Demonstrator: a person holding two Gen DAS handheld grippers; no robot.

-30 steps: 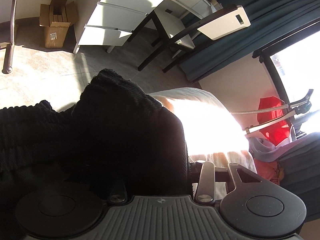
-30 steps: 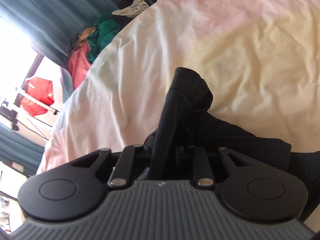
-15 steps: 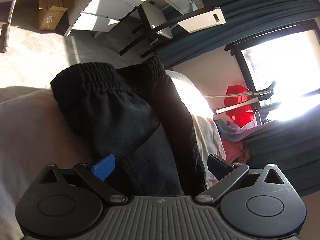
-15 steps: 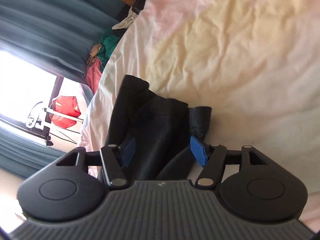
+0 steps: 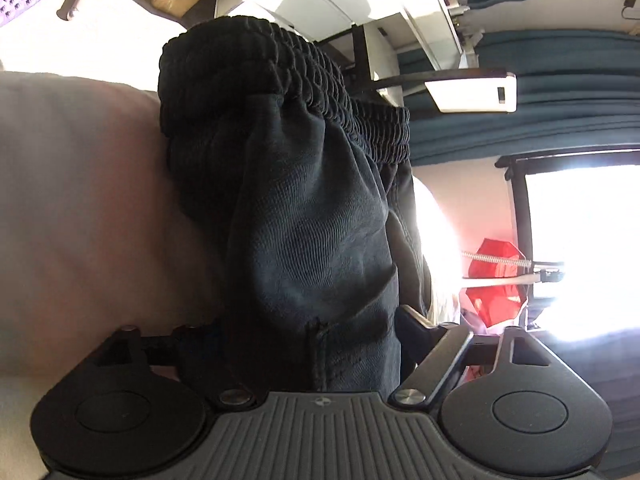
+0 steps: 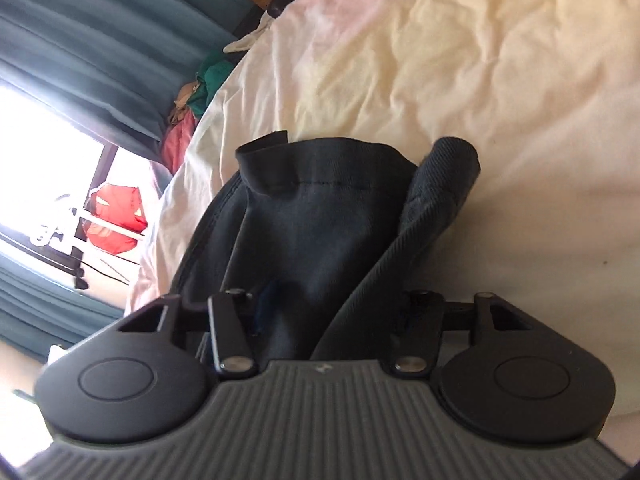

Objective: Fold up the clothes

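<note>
While my left tongs (image 5: 304, 344) and right tongs (image 6: 328, 312) have just been closing, each now clenches a bunch of the dark trousers (image 5: 312, 208) — low centre of frame, waistband higher — lying on the cream bedsheet (image 6: 460, 64) beyond.

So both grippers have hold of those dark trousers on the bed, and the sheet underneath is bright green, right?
Not green. The right wrist view shows the sheet under the dark trousers is pale cream. The rest holds: the right gripper and left gripper each have the trousers between their jaws.
</note>
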